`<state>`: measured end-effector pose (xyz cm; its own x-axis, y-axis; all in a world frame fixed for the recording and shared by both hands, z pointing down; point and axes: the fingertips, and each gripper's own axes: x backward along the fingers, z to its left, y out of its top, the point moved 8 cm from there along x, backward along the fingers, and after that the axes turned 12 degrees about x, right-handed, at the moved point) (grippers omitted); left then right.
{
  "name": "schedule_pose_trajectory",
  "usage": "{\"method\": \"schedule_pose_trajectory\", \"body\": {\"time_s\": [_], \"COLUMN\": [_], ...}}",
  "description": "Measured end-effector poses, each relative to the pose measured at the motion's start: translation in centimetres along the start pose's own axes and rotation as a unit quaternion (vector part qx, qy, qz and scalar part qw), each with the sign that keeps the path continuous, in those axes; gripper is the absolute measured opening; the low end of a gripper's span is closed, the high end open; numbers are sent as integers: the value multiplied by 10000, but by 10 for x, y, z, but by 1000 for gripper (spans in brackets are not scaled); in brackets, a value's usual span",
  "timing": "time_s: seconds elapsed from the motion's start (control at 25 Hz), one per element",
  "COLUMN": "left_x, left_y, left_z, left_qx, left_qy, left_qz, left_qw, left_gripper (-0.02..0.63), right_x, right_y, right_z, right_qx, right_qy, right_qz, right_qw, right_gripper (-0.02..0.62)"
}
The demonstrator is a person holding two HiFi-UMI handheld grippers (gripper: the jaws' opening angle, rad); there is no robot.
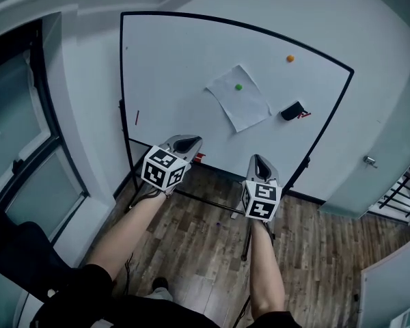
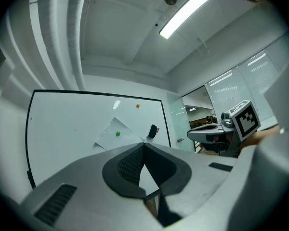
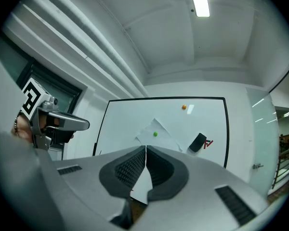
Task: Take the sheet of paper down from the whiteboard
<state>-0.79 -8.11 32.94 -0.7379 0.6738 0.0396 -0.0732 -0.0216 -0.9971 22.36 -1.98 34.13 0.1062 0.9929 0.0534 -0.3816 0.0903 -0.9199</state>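
Left forearm and right forearm closest, bare, reaching up from the bottom of the head view over the wooden floor. Out ahead on the left, left gripper, jaws pressed together, tips meeting, nothing between them. Just across on the right, right gripper, likewise closed tight and empty. Both held level, side by side but apart, aimed at the whiteboard and well short of it.

Up on that board, sheet of paper, hanging tilted, pinned near its upper part by a green magnet, touched by neither gripper. Higher and further right, an orange magnet alone on bare board. Just beside the paper's right corner, a black eraser, with a small red marker at its right.

From the left gripper view, paper straight ahead above the closed tips, right gripper off at the right edge. From the right gripper view, same paper dead centre over the shut pads, left gripper at the far left.
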Motion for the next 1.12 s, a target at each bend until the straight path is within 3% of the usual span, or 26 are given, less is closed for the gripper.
{"method": "schedule_pose_trajectory", "body": {"time_s": [0.56, 1.12], "left_x": [-53, -74], "left_y": [10, 0], "left_z": [100, 160], "left_qx": [39, -7], "left_qy": [-224, -579], "left_qz": [-64, 63], "left_qw": [9997, 9983], "left_gripper": [20, 20], "right_x": [-101, -144], "right_y": [5, 0], "right_z": [17, 44], "right_qx": [59, 33], "right_qy": [-237, -513], "right_qz": [129, 296], "right_qw": [9996, 9982], "right_gripper": [25, 25]}}
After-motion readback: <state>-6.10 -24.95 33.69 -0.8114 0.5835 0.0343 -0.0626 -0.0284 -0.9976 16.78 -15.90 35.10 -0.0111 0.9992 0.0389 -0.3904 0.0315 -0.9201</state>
